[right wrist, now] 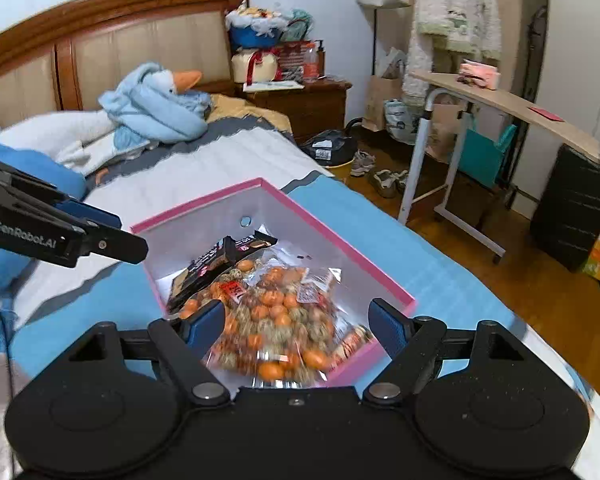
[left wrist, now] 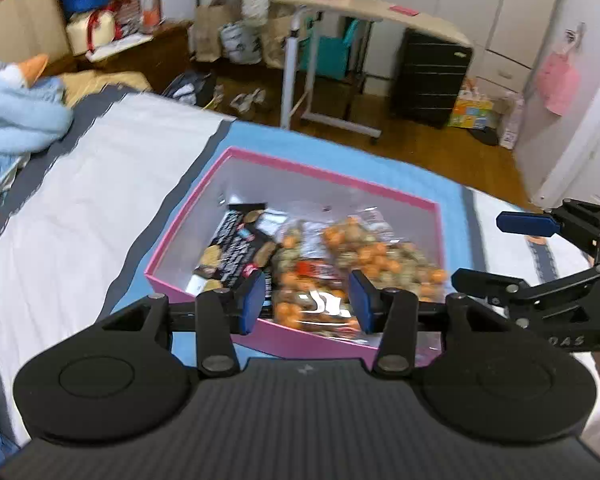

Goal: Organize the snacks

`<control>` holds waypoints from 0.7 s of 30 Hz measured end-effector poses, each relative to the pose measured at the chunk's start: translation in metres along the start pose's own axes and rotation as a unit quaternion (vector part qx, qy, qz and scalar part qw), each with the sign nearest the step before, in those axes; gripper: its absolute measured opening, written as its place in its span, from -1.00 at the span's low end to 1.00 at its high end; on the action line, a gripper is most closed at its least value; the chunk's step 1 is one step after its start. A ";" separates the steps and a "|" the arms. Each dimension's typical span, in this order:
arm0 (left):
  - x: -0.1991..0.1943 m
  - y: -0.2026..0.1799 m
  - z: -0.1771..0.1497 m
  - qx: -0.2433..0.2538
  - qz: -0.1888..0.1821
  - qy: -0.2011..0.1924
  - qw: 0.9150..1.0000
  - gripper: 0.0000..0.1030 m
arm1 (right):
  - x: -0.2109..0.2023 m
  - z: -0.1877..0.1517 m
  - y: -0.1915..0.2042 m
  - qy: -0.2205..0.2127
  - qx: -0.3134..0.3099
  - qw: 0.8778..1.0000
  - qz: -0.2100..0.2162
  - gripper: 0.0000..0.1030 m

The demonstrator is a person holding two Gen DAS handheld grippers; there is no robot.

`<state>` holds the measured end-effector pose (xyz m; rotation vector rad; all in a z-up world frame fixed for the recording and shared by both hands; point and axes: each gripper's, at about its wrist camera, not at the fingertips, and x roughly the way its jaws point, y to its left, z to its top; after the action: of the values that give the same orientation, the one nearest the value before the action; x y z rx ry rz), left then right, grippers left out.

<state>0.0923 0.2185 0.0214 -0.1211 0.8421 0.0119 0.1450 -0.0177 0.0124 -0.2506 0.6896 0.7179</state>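
We hover both grippers over pink box [left wrist: 300, 344]: left gripper [left wrist: 306, 298] & right gripper [right wrist: 298, 326] spread, empty; lift clear w/o snagging orange snack bags [right wrist: 276, 320].

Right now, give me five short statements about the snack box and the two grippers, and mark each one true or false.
1. The pink box sits on the bed. True.
2. The box is empty. False: it holds clear bags of orange snacks and a black packet.
3. The right gripper grips a bag. False: its jaws stand open above the box, the pads clear of the bags.
4. The left gripper has nothing clamped between its jaws. True.
5. A lid covers the box. False: the box is open on top, and no lid is in view.
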 end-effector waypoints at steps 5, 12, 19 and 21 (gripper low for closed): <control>-0.028 -0.033 -0.004 0.035 -0.020 0.003 0.999 -0.03 | -0.051 -0.011 -0.010 -0.011 0.014 0.999 -0.032 0.60; -0.058 -0.076 -0.020 0.092 -0.051 -0.004 0.994 0.07 | -0.107 -0.039 -0.020 -0.034 0.043 0.997 -0.063 0.60; -0.080 -0.100 -0.035 0.120 -0.066 -0.019 0.990 0.15 | -0.152 -0.062 -0.014 -0.056 0.075 0.991 -0.094 0.60; -0.085 -0.105 -0.040 0.128 -0.064 -0.026 0.989 0.17 | -0.161 -0.070 -0.012 -0.056 0.086 0.989 -0.103 0.61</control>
<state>0.0122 0.1133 0.0691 0.0662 0.7764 -0.2127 0.0305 -0.1400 0.0656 -0.1205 0.6047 0.4674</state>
